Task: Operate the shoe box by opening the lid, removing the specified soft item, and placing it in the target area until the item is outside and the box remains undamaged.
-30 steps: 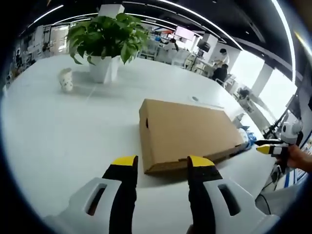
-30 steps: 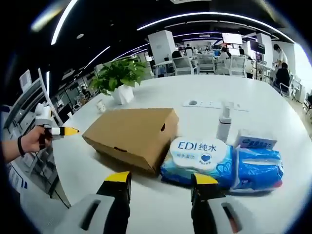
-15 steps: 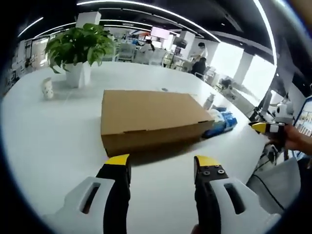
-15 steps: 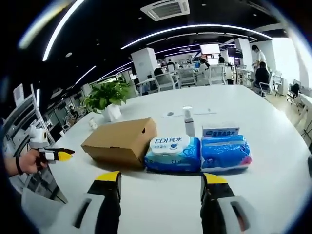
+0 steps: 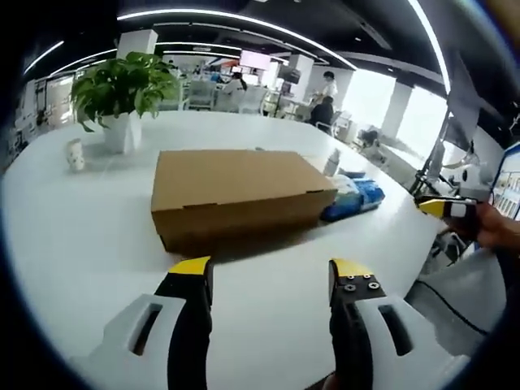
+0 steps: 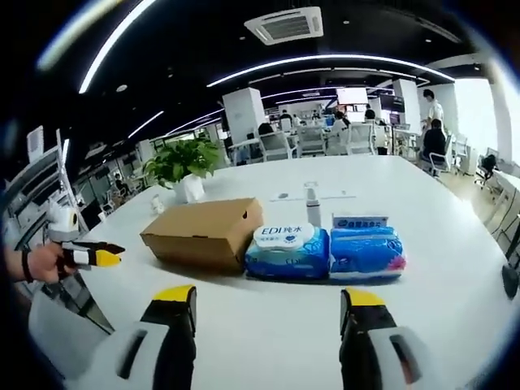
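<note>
White table (image 6: 455,244), dark ceiling (image 6: 187,32), strip lights (image 6: 325,61), bright windows (image 5: 422,122)

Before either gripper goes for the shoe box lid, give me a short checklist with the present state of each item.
1. Shoe box lid closed and flat, no visible damage: ok.
2. Left gripper open and empty, held back from the box's near long side: ok.
3. Right gripper open and empty, well short of the box: ok.
4. Space beside the box: not ok on one end, where the wipes pack sits close against it; whether they touch, cannot tell.
5. Soft item inside the box: cannot tell, lid is shut.
6. Bare white table for setting the item down: ok.
</note>
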